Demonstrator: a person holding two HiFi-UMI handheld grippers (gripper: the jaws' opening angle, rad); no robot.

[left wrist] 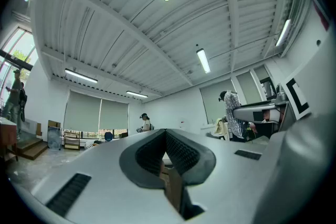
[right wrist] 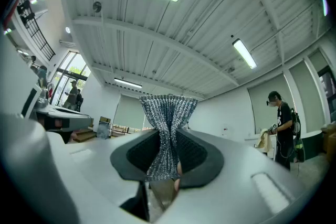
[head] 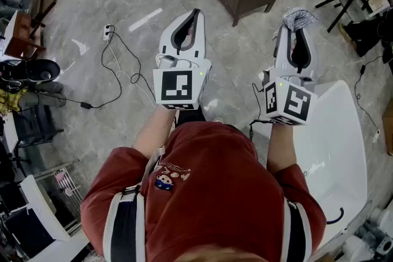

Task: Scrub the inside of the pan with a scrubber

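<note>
Plainly, right tongs [right wrist: 167, 134] clamp a silvery mesh scrubber [right wrist: 168, 108]; left tongs [left wrist: 165, 132] — pressed together — hold nothing.

I hold both grippers out ahead of my chest, side by side and apart, tilted forward and upward. My left gripper [head: 195, 14] has its fingers [left wrist: 184, 153] drawn together: the tips meet, with nothing between them. My right gripper [head: 298, 27] is clamped on the scrubber [right wrist: 167, 123] (pinched at its middle, so it fans out past the tips). My left forearm [head: 155, 129] and right forearm [head: 280, 145] are bare, and both run straight back from the grippers to my short sleeves.
</note>
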